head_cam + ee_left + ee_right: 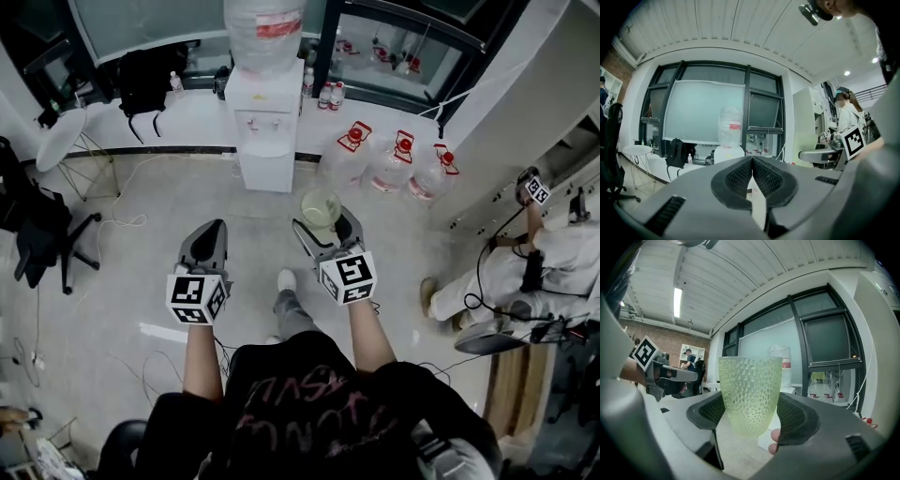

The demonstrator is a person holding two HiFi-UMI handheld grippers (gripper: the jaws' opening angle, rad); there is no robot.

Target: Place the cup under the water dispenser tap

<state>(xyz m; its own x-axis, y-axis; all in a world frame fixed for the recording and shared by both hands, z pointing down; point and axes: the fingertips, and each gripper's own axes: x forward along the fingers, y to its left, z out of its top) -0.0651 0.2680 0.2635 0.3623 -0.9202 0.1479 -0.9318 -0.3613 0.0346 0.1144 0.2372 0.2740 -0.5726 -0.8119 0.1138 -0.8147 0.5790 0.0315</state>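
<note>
A pale green dimpled cup [750, 394] stands upright between the pads of my right gripper [751, 414], which is shut on it. In the head view the cup [320, 207] sits at the tip of the right gripper [325, 228], a short way in front of the white water dispenser [265, 127] with its bottle on top. The dispenser [782, 366] shows partly behind the cup. My left gripper [207, 242] is level with the right one, shut with nothing in it; its pads [740, 176] meet, and the dispenser [729, 150] stands ahead of them.
Three large water bottles with red caps [394, 159] stand on the floor right of the dispenser. A black office chair [37, 234] is at the left, a round white table [61, 139] behind it. A seated person [525, 272] is at the right. Cables lie on the floor.
</note>
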